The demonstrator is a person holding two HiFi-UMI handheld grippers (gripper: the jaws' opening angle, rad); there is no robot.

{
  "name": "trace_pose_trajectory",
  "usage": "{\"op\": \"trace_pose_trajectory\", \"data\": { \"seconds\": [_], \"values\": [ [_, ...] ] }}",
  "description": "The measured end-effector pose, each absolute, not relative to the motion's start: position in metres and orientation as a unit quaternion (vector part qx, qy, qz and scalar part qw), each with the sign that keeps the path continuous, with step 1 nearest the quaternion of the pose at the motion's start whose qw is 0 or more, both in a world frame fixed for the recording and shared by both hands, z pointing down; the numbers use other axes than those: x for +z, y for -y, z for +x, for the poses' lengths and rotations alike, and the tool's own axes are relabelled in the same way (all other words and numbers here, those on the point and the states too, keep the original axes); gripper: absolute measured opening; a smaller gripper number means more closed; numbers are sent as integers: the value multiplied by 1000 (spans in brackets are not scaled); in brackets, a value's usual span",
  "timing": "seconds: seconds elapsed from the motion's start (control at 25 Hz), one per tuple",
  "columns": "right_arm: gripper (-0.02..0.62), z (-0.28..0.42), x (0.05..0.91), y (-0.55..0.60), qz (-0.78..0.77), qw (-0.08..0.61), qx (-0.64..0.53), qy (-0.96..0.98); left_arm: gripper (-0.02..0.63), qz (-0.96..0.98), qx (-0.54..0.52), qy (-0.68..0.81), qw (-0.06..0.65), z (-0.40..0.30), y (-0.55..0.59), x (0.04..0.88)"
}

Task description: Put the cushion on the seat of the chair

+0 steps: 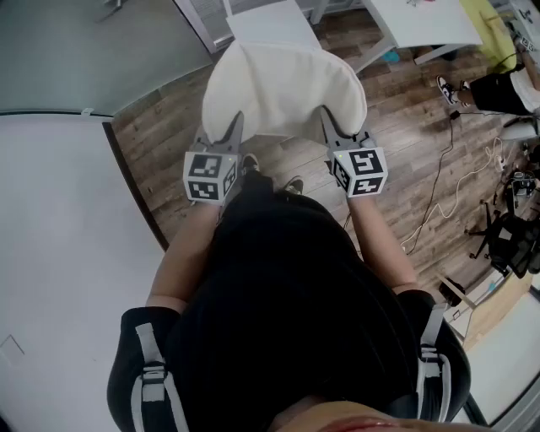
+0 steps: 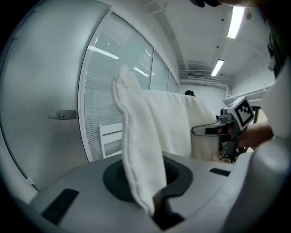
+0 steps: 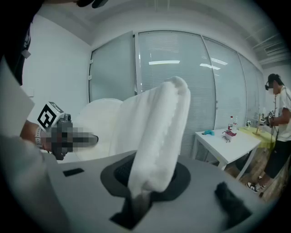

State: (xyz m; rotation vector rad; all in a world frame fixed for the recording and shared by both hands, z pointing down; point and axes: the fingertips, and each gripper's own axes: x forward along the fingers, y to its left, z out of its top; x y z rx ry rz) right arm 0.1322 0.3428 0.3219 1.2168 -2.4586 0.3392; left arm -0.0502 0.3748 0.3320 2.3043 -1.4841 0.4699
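Close to the person's body, the 2 grippers sit side by side. The left gripper (image 1: 234, 128) is clamped on the white cushion (image 1: 283, 84) at its near left edge, and the right gripper (image 1: 327, 126) grips its near right edge. The cushion stretches between them and ahead, held above the wooden floor (image 1: 396, 143). Beyond it stands the white chair (image 1: 263, 24), partly hidden by the cushion.

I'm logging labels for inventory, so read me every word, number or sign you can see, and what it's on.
No readable words or numbers anywhere.
Left gripper and right gripper: each marker cube carries black-and-white square patterns, not text.
Bottles on the white table: labels too small to read.
Cushion: no print shows.
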Motion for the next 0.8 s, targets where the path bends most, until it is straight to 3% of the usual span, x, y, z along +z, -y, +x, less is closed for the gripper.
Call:
{"op": "trace_pose_trajectory", "data": {
  "seconds": [0.8],
  "values": [
    [63, 108, 323, -339, 436, 181, 138, 871, 54, 816, 166, 523, 180, -76, -369, 333]
  ]
}}
